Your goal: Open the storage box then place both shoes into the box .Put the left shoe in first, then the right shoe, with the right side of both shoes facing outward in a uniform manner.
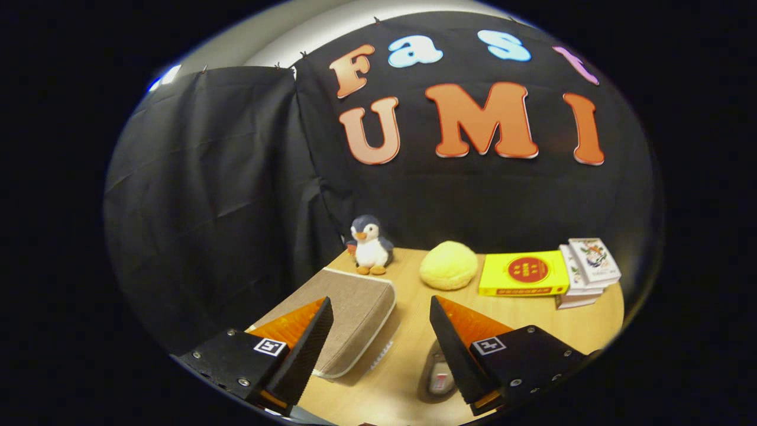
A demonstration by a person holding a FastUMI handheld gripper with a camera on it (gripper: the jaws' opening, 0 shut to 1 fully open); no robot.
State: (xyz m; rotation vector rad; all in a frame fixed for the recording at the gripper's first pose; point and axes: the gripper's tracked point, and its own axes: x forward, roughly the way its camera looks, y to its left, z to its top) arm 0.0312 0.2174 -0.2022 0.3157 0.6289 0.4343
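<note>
The gripper (381, 307) hangs with its fingers spread and empty above the table (408, 355), the closed beige storage box (343, 313) at its left finger, so the lid edge should be squarely caught before lifting; a shoe (437, 378) apparently lies near the right finger

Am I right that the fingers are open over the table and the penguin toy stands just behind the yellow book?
Not quite. In the gripper view the fingers are open over the table, but the penguin toy stands behind the beige storage box. The yellow book lies farther along, past a yellow plush ball.
</note>
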